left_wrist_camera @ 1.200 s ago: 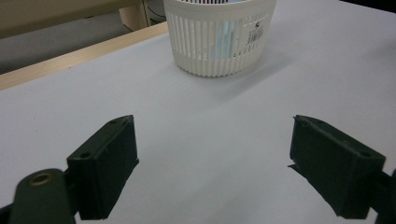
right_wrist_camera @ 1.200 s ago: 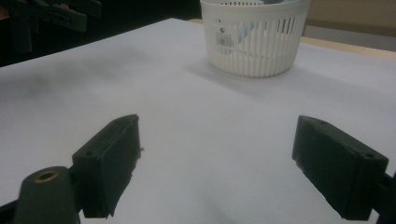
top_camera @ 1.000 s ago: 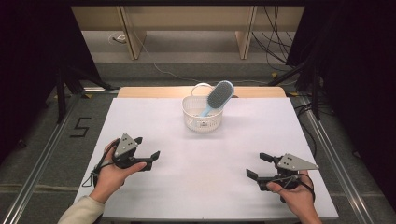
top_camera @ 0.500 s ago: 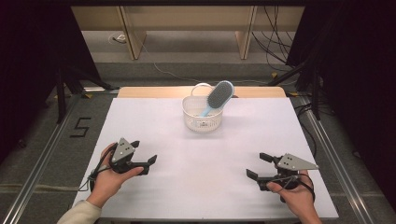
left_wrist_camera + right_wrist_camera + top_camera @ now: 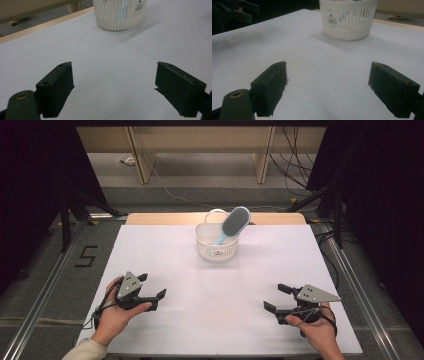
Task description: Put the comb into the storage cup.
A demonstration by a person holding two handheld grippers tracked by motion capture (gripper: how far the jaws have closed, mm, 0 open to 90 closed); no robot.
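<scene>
A hairbrush (image 5: 234,223) stands in a small white basket (image 5: 216,249) near the far edge of the white table (image 5: 210,320). Its grey head leans out over the rim, up and to the right, and its blue handle goes down inside.

Both grippers are on the near side, well apart from the basket. The left gripper (image 5: 151,286) has its jaws wide open with nothing between them. The right gripper (image 5: 278,297) is wide open and empty too.

The job looks like it has not begun yet — probably the brush needs to come out. To do that well, reach for the part that sticks up over the rim. Grab it from the sides and lift straight up. The basket looks light and could tip, so the other gripper may need to hold its rim.
</scene>
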